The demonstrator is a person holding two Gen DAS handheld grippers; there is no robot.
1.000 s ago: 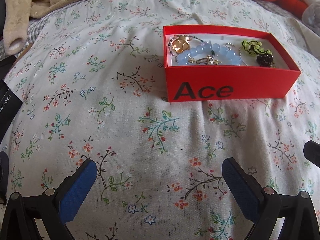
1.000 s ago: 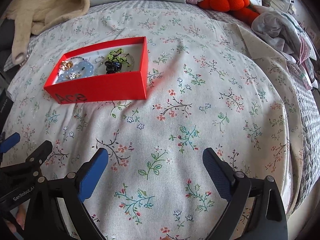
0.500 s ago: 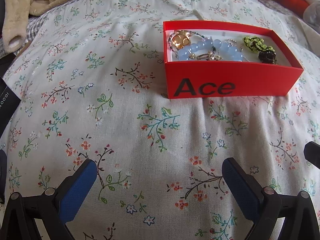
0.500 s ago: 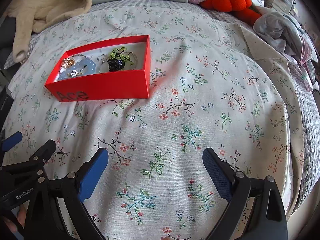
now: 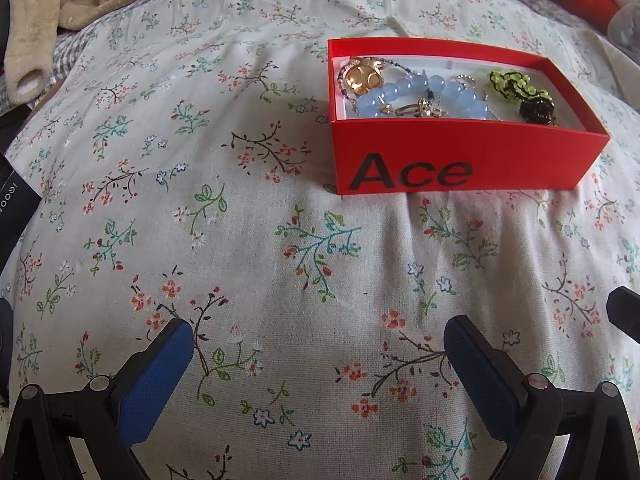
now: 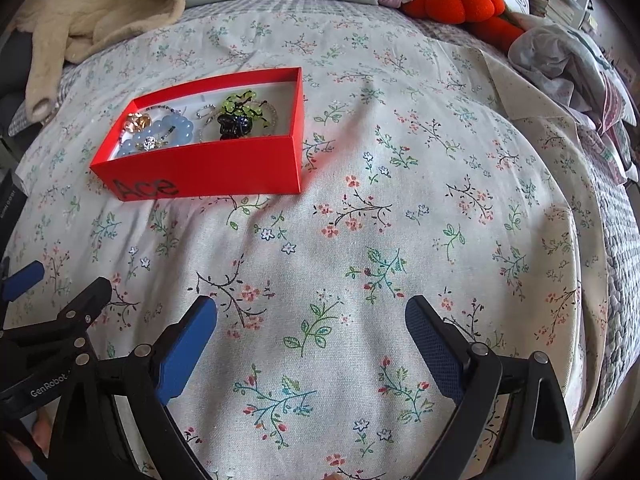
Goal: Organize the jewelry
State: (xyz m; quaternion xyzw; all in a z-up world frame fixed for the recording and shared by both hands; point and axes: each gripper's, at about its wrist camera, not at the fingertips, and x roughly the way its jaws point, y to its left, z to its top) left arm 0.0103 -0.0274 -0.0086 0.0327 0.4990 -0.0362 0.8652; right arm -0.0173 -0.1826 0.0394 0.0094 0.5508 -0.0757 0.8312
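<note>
A red box marked "Ace" (image 5: 460,160) stands on the floral bedspread; it also shows in the right wrist view (image 6: 208,168). Inside lie a blue bead bracelet (image 5: 420,94), a gold pendant (image 5: 362,76), gold rings (image 5: 416,111), a green bead piece (image 5: 510,82) and a black bead piece (image 5: 538,110). My left gripper (image 5: 318,340) is open and empty, well in front of the box. My right gripper (image 6: 312,322) is open and empty, nearer than the box and to its right. The left gripper shows at the right wrist view's left edge (image 6: 24,278).
A beige fleece garment (image 6: 92,12) lies at the back left. An orange plush (image 6: 464,4) and a pile of clothes (image 6: 568,60) are at the back right. A dark object (image 5: 12,204) sits at the left edge. The bed drops off on the right.
Both grippers have drifted slightly closer to the box, which sits a little lower and larger in view. Both stay open and empty.
</note>
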